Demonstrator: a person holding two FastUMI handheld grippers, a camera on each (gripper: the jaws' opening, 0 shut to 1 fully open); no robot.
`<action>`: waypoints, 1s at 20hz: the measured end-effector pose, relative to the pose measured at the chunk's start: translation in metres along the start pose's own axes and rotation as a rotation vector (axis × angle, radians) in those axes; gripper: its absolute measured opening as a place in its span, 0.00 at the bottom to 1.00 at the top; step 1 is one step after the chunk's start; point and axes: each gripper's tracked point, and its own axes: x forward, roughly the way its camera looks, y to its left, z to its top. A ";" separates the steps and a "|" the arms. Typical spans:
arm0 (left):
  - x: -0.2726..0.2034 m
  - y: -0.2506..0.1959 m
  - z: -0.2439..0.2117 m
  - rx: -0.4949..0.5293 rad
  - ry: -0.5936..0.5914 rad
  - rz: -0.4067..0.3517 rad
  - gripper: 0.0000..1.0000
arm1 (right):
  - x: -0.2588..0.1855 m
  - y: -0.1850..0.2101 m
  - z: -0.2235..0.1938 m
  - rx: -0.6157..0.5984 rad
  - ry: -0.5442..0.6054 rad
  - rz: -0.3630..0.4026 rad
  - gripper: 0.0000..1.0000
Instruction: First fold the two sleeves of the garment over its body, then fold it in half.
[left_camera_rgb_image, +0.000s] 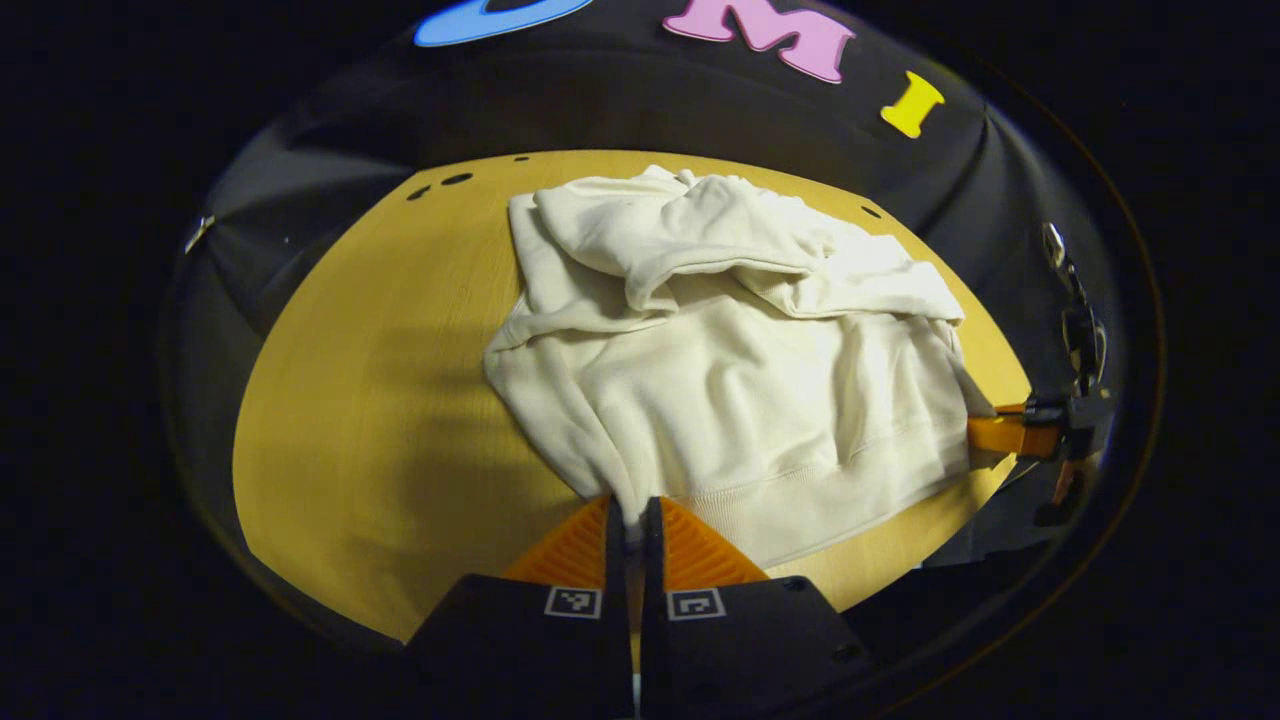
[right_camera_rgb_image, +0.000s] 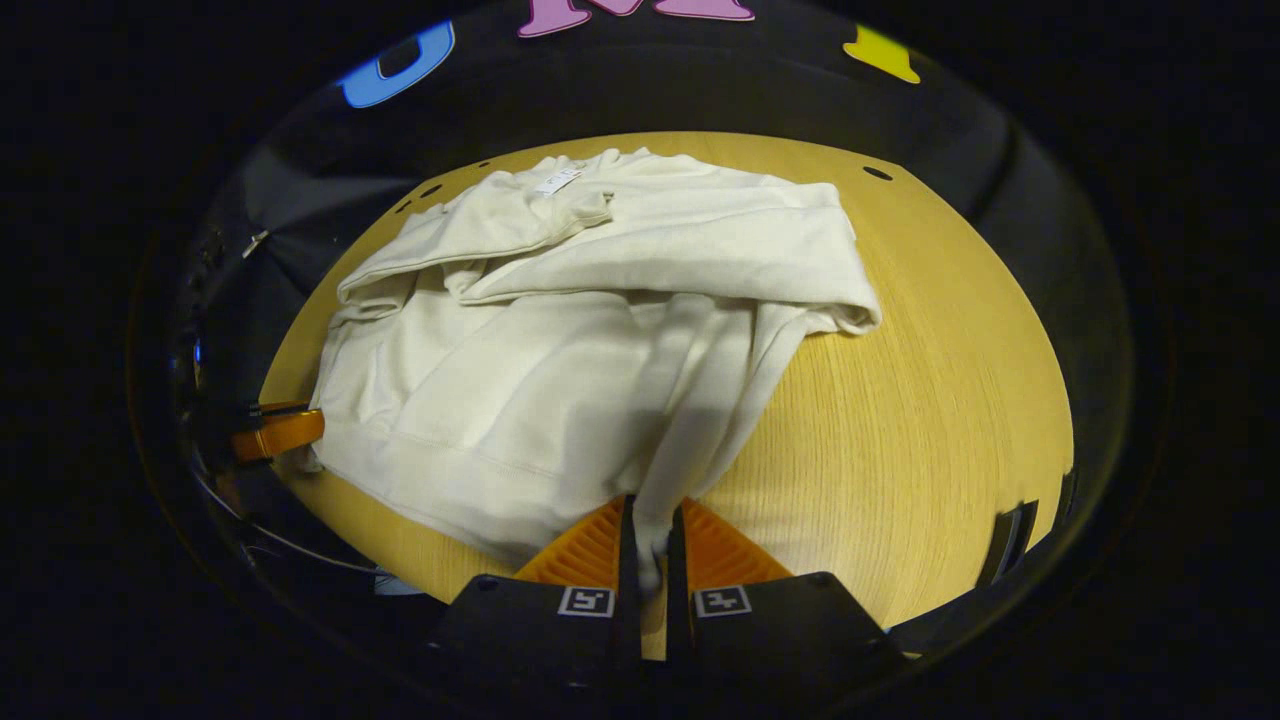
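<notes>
The table is a light wooden top and carries the whole job. Small dark holes show near its far edge in both views.

The garment is a cream sweatshirt lying across the middle of the table, body flat, with ribbed hem toward the near edge. Both sleeves are already laid across the upper body – in the left gripper view they sit as a rumpled, overlapping band across the far half; in the right gripper view one sleeve lies as a broad fold from the collar area to the right edge of the cloth, cuff end hanging just over the side. A small white tag shows at the collar at the far edge.

The left gripper sits at the near-left hem corner – its orange fingers are drawn together with a pinch of the hem cloth between them, lifted slightly off the table. It also shows at the left edge of the right gripper view, touching the cloth.

The right gripper is clamped likewise on the opposite hem corner; a strip of cloth runs up from between its fingers to the body. Its orange finger shows in the left gripper view, at the garment's right edge.
</notes>
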 end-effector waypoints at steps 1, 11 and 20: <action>-0.001 0.005 0.001 0.014 0.010 0.006 0.08 | -0.001 0.000 0.000 0.035 0.012 0.022 0.14; -0.047 -0.008 0.052 -0.039 -0.049 -0.096 0.07 | -0.054 0.003 0.060 0.214 -0.112 0.151 0.14; -0.069 0.005 0.155 -0.198 -0.209 -0.088 0.07 | -0.083 -0.008 0.189 0.367 -0.357 0.203 0.14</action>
